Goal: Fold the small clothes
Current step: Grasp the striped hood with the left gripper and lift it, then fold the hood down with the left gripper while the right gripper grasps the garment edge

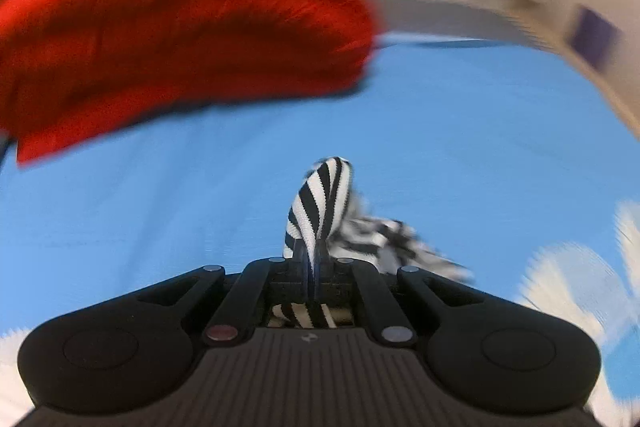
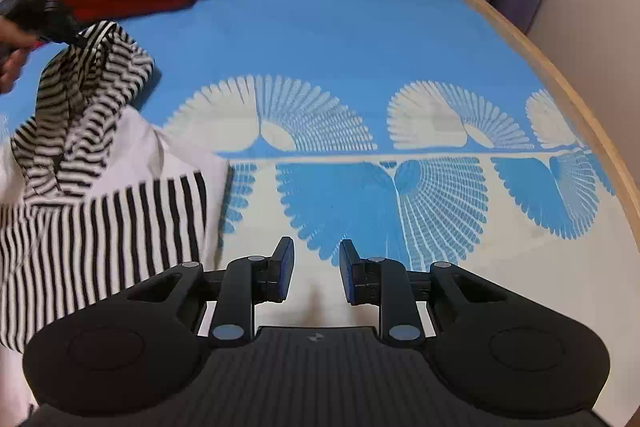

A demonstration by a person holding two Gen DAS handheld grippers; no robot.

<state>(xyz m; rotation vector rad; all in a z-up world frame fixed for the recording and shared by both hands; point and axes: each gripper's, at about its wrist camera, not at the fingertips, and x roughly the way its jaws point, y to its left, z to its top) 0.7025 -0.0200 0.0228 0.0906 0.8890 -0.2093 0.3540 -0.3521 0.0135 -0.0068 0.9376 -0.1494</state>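
I was lifting one part of the striped garment to begin a fold.

From the left wrist view, my left gripper (image 1: 310,259) was closed on a fold of the striped garment (image 1: 320,199), above the blue bedsheet (image 1: 440,131); a red blanket (image 1: 180,27) lay close behind. From the right wrist view, my right gripper (image 2: 316,267) stood partly open and empty over the sheet, beside the garment's flat part (image 2: 120,219). Next I judged it should hold that part down.
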